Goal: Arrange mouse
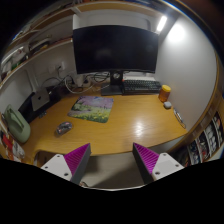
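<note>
One computer mouse (168, 104) lies on the wooden desk (125, 125), well beyond the gripper (113, 160) and off to the right of its fingers; too small to tell which way it points. One monitor (116, 47), one keyboard (140, 87) and one colourful mouse mat (93, 108) sit farther ahead. Jaws stand wide apart, holding nothing.

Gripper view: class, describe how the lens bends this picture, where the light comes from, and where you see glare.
In the gripper view, the wide-angle lens bows the desk edges and the monitor into curves; a ceiling light beyond the monitor glares white and washes the wall near it; the desk's far right part shines brighter, while the gripper fingers, open over nothing, sit in dimmer light.
</note>
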{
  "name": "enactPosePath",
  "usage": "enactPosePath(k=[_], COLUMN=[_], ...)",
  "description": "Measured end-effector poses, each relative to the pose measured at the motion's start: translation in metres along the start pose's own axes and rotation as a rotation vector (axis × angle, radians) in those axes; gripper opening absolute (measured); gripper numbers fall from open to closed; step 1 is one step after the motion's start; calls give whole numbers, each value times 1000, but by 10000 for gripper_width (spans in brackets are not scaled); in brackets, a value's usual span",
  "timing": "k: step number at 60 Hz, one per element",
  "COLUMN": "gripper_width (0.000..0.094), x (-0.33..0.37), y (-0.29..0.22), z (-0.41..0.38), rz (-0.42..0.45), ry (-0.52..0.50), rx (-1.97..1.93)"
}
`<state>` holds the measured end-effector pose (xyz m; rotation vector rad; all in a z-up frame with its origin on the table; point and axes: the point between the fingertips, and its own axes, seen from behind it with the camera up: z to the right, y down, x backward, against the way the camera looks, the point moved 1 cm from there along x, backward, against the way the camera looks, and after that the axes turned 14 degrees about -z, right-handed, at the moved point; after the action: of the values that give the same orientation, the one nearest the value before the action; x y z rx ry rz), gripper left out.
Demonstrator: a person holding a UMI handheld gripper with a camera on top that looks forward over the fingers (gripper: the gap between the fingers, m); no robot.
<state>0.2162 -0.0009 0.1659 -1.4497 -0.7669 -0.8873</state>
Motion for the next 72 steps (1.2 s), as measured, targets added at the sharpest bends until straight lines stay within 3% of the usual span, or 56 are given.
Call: enactPosePath(k=[42,72], gripper_width=[870,860], x=[-41,-126], y=[8,-8], z=[-221,-291], rz=[3,121], ry=[-122,-66], rx=[176,135])
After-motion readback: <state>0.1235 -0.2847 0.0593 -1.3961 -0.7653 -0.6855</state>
